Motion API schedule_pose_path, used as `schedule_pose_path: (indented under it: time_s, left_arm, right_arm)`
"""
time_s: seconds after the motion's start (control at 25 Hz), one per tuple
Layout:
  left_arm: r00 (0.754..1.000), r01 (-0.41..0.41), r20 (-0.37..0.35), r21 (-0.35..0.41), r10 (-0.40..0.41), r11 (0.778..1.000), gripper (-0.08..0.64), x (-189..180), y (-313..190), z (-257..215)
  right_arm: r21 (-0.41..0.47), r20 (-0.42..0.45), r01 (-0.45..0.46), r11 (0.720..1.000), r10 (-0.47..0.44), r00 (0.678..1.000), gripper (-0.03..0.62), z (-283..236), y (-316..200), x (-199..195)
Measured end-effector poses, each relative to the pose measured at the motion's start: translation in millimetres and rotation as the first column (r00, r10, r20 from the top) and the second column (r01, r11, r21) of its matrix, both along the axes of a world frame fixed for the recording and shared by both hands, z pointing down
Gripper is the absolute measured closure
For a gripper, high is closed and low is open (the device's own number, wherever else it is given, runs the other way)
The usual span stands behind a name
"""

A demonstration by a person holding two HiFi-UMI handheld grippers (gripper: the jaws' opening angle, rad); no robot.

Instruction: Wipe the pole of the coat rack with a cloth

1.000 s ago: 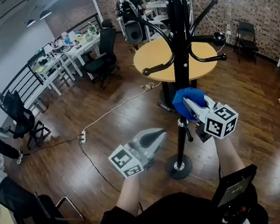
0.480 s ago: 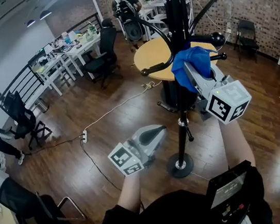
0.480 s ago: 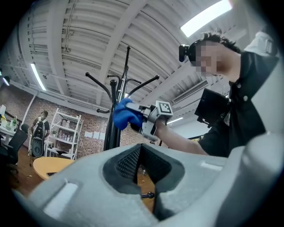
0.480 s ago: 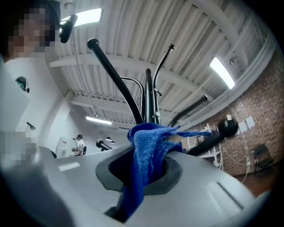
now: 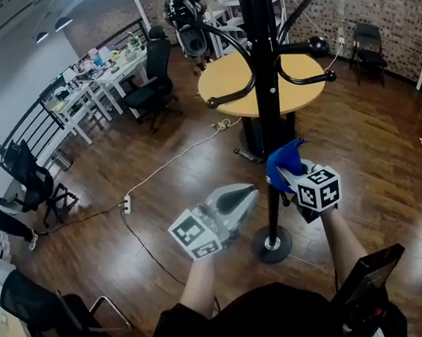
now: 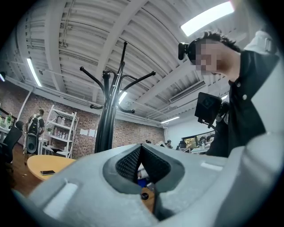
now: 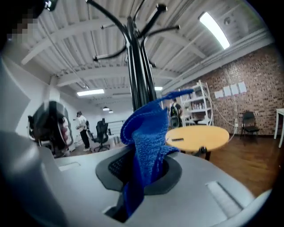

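The black coat rack pole [image 5: 263, 77] rises from a round base [image 5: 272, 244] on the wood floor, with curved hooks near its top. My right gripper [image 5: 283, 170] is shut on a blue cloth [image 5: 284, 160], which rests against the lower part of the pole. In the right gripper view the blue cloth [image 7: 144, 146] stands up from the closed jaws just in front of the pole [image 7: 137, 66]. My left gripper [image 5: 240, 195] hangs to the left of the pole, shut, holding nothing. The left gripper view shows the pole [image 6: 106, 119] beyond its closed jaws.
A round yellow table [image 5: 231, 82] stands right behind the rack. A white cable with a power strip [image 5: 125, 206] runs across the floor at left. Office chairs [image 5: 36, 182] and white desks [image 5: 84, 84] line the left side. A person with a backpack [image 5: 186, 10] stands far back.
My right gripper with the blue cloth rose up the pole, then slid back down to its lower part. The left gripper stayed almost still.
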State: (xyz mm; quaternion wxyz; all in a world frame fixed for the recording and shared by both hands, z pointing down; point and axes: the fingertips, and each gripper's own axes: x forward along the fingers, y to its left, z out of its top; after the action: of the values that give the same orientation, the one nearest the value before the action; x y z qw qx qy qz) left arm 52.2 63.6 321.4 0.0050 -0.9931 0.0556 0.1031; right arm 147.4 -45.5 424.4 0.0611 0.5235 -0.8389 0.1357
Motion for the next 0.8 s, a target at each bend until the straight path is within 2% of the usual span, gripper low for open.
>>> schedule_pose_path:
  time_s: [0.04,0.12,0.28,0.36,0.48,0.56,0.68,0.8]
  left_arm:
    - [1.0,-0.005,0.0,-0.002,0.005,1.0,0.563,2,0,1]
    - [1.0,-0.012,0.001,-0.006,0.012,1.0,0.563,7,-1,2]
    - [1.0,-0.014,0.003,-0.007,0.014,1.0,0.563,8,1,2]
    - [1.0,-0.006,0.002,-0.007,0.006,1.0,0.563,6,0,3]
    - [1.0,0.001,0.001,-0.01,-0.001,1.0,0.563,6,-3,4]
    - [1.0,0.005,0.002,-0.01,-0.005,1.0,0.563,5,-3,4]
    - [1.0,0.014,0.0,-0.01,-0.014,1.0,0.563,1,-3,4]
    - [1.0,0.01,0.002,-0.011,-0.01,1.0,0.563,1,1,7]
  right_arm:
    - [-0.088,-0.013,0.006,0.996,-0.007,1.0,0.558,25,1,1]
    - [-0.209,0.024,0.034,0.977,-0.029,0.999,0.558,54,7,1]
    - [-0.33,0.095,0.16,0.93,-0.136,0.986,0.559,49,44,-8]
    - [-0.333,0.119,0.215,0.918,-0.185,0.976,0.558,40,57,-12]
    - [-0.328,0.163,0.242,0.913,-0.198,0.967,0.558,40,57,-12]
    - [-0.311,0.166,0.209,0.927,-0.164,0.972,0.558,44,48,-10]
    - [-0.248,0.098,0.1,0.964,-0.077,0.992,0.558,54,26,0]
    - [-0.157,0.05,0.045,0.987,-0.038,0.998,0.558,54,8,3]
